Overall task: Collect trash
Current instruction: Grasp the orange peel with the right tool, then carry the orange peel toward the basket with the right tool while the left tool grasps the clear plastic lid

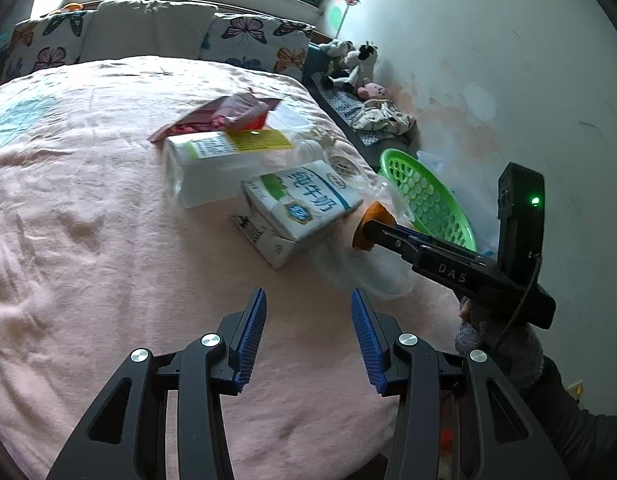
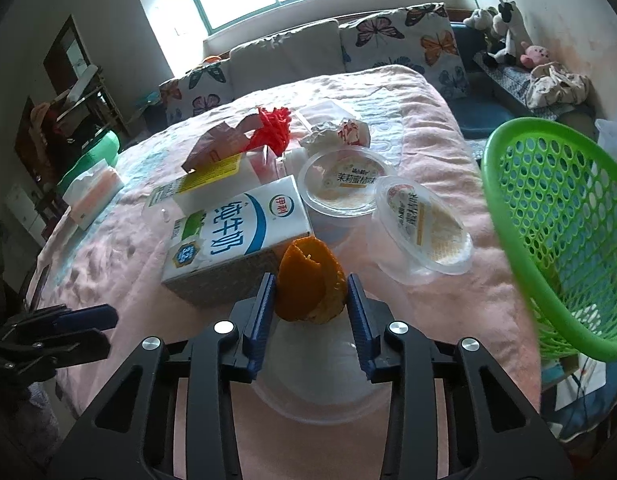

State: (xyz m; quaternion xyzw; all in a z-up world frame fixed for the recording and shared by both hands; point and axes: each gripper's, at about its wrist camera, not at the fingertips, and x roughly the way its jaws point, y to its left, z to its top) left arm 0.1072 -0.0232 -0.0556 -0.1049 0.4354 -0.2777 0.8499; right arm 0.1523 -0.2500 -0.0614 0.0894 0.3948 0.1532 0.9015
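We have the right gripper (image 2: 310,294) closed on a piece of orange peel (image 2: 308,280), its jaws pressing the peel from both sides just above the pink bed cover (image 2: 108,264). We judge the peel was picked first because it lies nearest the edge and beside the green basket (image 2: 556,216), which stands off the bed's right side, tipped toward us, ready to take the rubbish. Our left gripper (image 1: 308,336) hangs over bare cover with its jaws apart and nothing between them, kept clear of the pile. The rest of the trash lies bunched mid-bed: a milk carton (image 2: 236,232) just beside the peel, two clear plastic cups (image 2: 344,180), a red wrapper (image 2: 268,128) and crumpled paper behind them.
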